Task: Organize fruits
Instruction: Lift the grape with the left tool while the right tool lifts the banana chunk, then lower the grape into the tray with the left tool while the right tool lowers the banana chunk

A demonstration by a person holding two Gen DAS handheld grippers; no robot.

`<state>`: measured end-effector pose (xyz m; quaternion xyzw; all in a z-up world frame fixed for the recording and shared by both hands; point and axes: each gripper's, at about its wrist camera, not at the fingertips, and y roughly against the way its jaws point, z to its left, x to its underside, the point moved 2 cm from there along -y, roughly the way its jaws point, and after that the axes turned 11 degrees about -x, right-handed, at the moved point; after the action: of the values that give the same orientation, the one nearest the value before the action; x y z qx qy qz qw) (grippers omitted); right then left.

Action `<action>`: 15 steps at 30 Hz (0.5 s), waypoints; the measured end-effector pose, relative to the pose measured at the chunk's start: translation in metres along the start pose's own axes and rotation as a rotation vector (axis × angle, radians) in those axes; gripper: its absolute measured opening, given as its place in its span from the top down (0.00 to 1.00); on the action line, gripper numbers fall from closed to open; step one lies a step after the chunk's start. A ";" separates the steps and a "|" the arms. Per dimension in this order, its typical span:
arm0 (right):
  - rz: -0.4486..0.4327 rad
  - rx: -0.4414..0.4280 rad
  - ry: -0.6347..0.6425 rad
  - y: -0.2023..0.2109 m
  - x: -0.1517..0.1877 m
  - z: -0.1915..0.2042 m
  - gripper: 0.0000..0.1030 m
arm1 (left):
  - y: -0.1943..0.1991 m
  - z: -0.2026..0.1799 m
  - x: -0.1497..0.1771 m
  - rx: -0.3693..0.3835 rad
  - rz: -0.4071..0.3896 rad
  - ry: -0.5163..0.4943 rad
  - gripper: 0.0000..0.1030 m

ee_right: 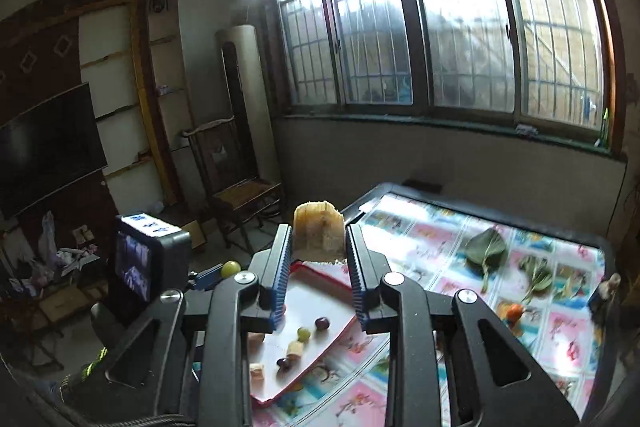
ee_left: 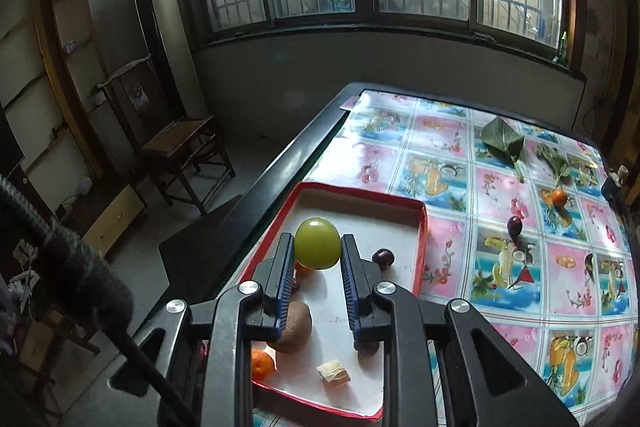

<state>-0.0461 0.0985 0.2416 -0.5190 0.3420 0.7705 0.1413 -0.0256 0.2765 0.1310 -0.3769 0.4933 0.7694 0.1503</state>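
My left gripper (ee_left: 317,245) is shut on a round green fruit (ee_left: 317,243) and holds it above a red-rimmed white tray (ee_left: 420,239). The tray holds a kiwi (ee_left: 295,327), an orange (ee_left: 262,365), a dark grape (ee_left: 383,257) and a pale cut fruit piece (ee_left: 333,371). My right gripper (ee_right: 319,241) is shut on a tan fruit chunk (ee_right: 319,237), held above the tray (ee_right: 336,341). In the right wrist view the tray holds a green grape (ee_right: 303,333), dark grapes (ee_right: 322,323) and pale pieces (ee_right: 295,349).
On the patterned tablecloth (ee_left: 500,291) lie a dark plum (ee_left: 514,225), a small orange (ee_left: 559,197) and green leaves (ee_left: 502,140). The table's dark left edge (ee_left: 280,171) drops to the floor. A wooden chair (ee_left: 180,155) stands beyond. The left gripper's camera (ee_right: 150,261) is at left.
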 end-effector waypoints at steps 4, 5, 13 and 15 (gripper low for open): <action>0.118 -0.026 -0.107 -0.054 0.049 -0.014 0.72 | -0.024 0.008 0.015 -0.013 0.041 0.009 0.79; 0.140 -0.027 -0.125 -0.065 0.058 -0.017 0.72 | -0.028 0.010 0.016 -0.018 0.048 0.015 0.79; 0.240 -0.034 -0.222 -0.115 0.096 -0.039 0.72 | -0.046 0.024 0.022 -0.034 0.054 0.046 0.79; 0.254 -0.033 -0.236 -0.123 0.101 -0.042 0.72 | -0.050 0.023 0.022 -0.036 0.050 0.046 0.79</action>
<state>0.0115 0.1454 0.0949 -0.3799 0.3734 0.8432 0.0734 -0.0205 0.3172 0.0882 -0.3846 0.4921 0.7728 0.1129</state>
